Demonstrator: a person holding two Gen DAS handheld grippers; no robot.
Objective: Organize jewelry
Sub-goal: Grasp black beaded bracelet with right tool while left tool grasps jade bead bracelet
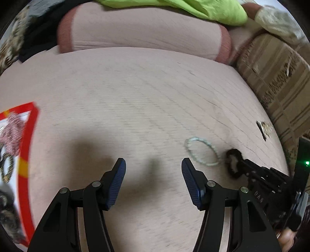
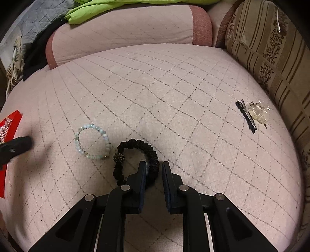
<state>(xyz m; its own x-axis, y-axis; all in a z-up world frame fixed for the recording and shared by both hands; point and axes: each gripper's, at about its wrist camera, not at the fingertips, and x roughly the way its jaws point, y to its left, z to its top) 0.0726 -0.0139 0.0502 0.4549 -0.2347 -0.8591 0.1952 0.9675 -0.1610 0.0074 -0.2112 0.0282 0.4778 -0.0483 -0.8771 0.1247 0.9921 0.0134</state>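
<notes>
A black scrunchie with a sparkly bead lies on the pink quilted cushion. My right gripper is shut on its near band; in the left wrist view the scrunchie sits at the tips of the right gripper. A pale green bead bracelet lies just left of the scrunchie, touching it, and shows as a blurred ring. My left gripper hangs open over bare cushion, with nothing between its fingers. A red-rimmed box holding several pieces is at the far left.
A black hair clip and a clear trinket lie at the cushion's right side, near a striped brown pillow. A pink bolster and green cloth are at the back. One left gripper finger shows beside the red box.
</notes>
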